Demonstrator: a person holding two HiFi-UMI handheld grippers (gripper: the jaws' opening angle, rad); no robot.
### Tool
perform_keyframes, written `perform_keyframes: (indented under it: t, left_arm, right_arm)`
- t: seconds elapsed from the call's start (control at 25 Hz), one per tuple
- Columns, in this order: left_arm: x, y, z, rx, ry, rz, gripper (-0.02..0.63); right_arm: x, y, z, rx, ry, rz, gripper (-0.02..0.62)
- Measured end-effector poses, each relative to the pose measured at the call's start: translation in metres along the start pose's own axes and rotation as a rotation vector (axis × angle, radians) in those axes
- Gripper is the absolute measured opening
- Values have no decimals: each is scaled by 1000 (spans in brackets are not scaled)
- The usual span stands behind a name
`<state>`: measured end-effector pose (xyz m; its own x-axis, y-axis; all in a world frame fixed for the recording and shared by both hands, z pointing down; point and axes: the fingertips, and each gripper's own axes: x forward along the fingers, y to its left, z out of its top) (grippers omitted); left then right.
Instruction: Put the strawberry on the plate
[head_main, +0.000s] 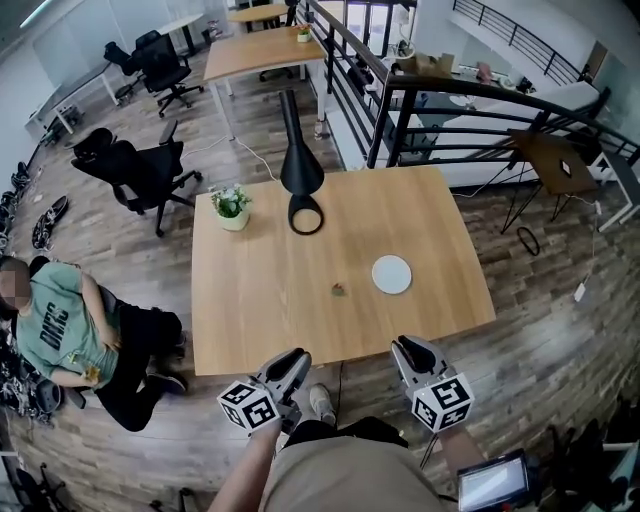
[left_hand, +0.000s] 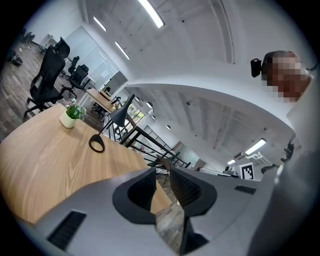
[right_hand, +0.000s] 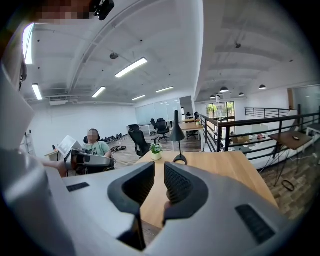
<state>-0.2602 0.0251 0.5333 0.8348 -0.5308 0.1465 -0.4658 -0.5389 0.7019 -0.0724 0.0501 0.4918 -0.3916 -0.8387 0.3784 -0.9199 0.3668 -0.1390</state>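
Here, in the head view, the strawberry (head_main: 339, 290) lies on the bare wooden table (head_main: 260, 300), near the white plate (head_main: 391, 274) at about its eight o'clock, not touching it. A black lamp (head_main: 301, 180) stands at the table's eleven o'clock and a potted plant (head_main: 231, 208) at ten. The left gripper (head_main: 292, 358) hangs off the near edge at seven, the right gripper (head_main: 411, 350) at five. In the left gripper view the jaws are drawn together, gripping nothing. In the right gripper view the jaws are likewise closed and empty, with the lamp at twelve.
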Motion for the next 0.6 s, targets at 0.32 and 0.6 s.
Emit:
perform_keyframes:
  t: [0.32,0.6]
  left_arm:
    - [-1,16,15,1,-21,5,92]
    - [0,21,28,7,-25,42,91]
  right_arm:
    - [25,0,5,-14,9,1,63]
    - [56,-9,6,-33,32,38,63]
